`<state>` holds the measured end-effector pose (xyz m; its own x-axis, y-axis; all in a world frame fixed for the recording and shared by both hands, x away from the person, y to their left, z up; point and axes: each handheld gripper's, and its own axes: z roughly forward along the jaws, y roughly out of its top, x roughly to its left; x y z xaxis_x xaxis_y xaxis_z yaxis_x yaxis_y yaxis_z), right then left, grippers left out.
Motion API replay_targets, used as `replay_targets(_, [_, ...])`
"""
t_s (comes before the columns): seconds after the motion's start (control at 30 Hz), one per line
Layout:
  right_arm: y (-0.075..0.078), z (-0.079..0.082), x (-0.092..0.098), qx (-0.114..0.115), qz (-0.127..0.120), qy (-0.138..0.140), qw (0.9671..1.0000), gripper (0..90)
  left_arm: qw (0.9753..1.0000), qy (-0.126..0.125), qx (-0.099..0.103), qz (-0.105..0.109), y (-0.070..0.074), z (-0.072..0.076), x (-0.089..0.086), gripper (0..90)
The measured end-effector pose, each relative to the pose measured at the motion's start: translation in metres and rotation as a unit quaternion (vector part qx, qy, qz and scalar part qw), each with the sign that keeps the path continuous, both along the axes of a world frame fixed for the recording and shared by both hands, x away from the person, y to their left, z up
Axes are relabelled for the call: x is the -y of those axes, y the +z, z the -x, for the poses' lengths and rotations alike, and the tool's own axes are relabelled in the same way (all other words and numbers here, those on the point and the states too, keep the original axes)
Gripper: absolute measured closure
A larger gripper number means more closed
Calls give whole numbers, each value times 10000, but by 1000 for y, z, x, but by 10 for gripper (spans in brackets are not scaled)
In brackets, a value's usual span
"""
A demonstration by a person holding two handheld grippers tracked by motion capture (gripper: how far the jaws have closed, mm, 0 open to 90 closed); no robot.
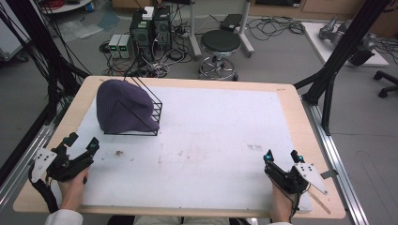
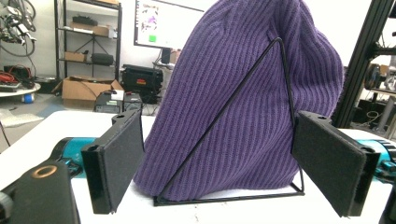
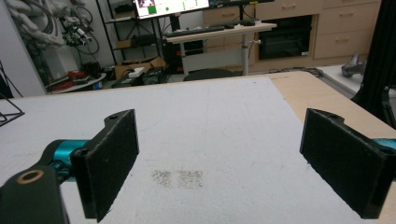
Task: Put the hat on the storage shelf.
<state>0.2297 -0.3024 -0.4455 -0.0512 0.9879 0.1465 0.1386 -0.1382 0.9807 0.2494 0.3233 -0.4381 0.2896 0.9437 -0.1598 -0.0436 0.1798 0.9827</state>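
My left gripper [image 1: 80, 143] at 7 o'clock and right gripper [image 1: 282, 158] at 5 o'clock rest wide open, empty. The hat [image 1: 123, 107] drapes the rack [image 1: 157, 108] at 10 o'clock, untouched; I judge nothing begun.

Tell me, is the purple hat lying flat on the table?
No, the purple hat is draped over a black wire rack that props it up into a tall mound on the white table.
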Motion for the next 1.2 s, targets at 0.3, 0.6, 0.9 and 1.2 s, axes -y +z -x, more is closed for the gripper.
replay_targets(0.3, [0,-1,-2,-45,38,84,9999,108,10000,-10,-3,74,0,0,-2,178])
replay_targets(0.6, [-1,-2,-2,-88,66,130,9999,108,10000,-36,1,85,0,0,-1,180])
replay_targets(0.9, [-1,-2,-2,-115,43,119,9999,108,9999,-49,-9,105,0,0,-1,180])
replay_targets(1.2, [-1,-3,-1,-111,23,142,9998,108,9999,-62,-13,122,0,0,-1,180])
